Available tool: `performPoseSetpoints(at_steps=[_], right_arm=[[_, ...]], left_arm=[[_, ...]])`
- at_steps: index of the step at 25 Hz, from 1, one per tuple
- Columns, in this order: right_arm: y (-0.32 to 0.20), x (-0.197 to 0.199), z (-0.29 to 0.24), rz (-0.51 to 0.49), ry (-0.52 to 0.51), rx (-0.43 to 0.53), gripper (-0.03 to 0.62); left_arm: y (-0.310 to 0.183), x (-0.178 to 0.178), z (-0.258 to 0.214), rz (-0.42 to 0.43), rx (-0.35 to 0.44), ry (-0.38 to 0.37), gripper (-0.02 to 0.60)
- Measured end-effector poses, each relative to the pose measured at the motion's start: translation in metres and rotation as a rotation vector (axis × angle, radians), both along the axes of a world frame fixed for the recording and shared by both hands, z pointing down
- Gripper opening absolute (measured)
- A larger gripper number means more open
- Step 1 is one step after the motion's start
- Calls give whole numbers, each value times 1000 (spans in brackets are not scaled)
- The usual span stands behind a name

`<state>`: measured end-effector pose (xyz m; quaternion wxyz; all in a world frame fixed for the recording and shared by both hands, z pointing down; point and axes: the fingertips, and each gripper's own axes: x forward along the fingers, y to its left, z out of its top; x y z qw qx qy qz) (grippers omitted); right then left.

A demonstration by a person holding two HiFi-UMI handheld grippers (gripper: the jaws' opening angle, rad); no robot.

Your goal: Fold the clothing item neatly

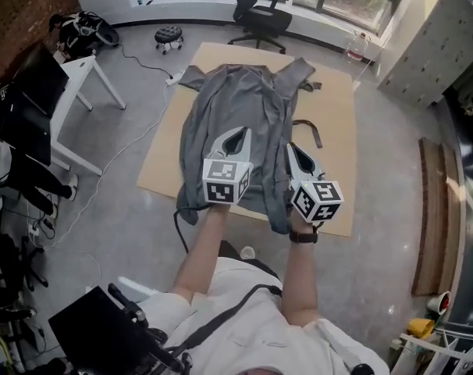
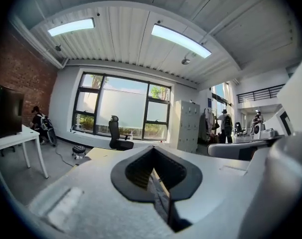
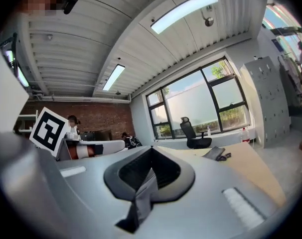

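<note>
Grey garment (image 1: 229, 100): near hem clamped tight in left gripper (image 1: 240, 133) & right gripper (image 1: 292, 148); cardboard (image 1: 339, 151) bare on rt side.

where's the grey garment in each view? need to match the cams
Head view: grey garment, centre, spread on the cardboard sheet.
Left gripper view: lower centre, a thin grey strip of it pinched between the shut jaws.
Right gripper view: lower centre, a grey fold pinched between the shut jaws.
Shared landmark: black office chair by the windows.

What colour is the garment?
The garment is plain grey; the head view shows it best.
</note>
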<state>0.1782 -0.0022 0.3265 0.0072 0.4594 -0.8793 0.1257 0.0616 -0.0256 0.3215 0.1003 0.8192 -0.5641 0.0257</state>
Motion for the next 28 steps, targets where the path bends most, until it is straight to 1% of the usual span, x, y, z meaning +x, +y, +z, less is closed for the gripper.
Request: performPoseSetpoints(at_steps=[3,6,9,13,17,19,22,23,25,28], right_arm=[[-14,-17,8,-59,-2,-9,6],[-34,-41,13,-106,-11,-12,6],[-57,-71,20,-142,-16,-26,6],[-94,-127,28,-198,13,-29,6],[-127,-183,34,-263,73,-30,6],[-147,-204,46,-277,92,-55,6],[-178,-233,73,-289,145,-98,6],[-189,-242,82,-289,174,-103,6],[-211,-260,100,-298,241,-103,6],[-252,-286,130,-332,331,-103,6]], left_arm=[[-8,-25,13,-66,-30,-9,2],[-15,-49,22,-111,-43,-21,2],[-29,-76,28,-132,-51,-39,2],[-61,-127,41,-153,-75,-46,2],[-93,-176,60,-174,-120,-12,2],[-108,-195,77,-187,-146,0,2],[-131,-230,106,-209,-189,-24,2],[-137,-242,115,-206,-206,-24,2],[-148,-262,132,-180,-245,4,2],[-163,-281,161,-153,-297,32,2]])
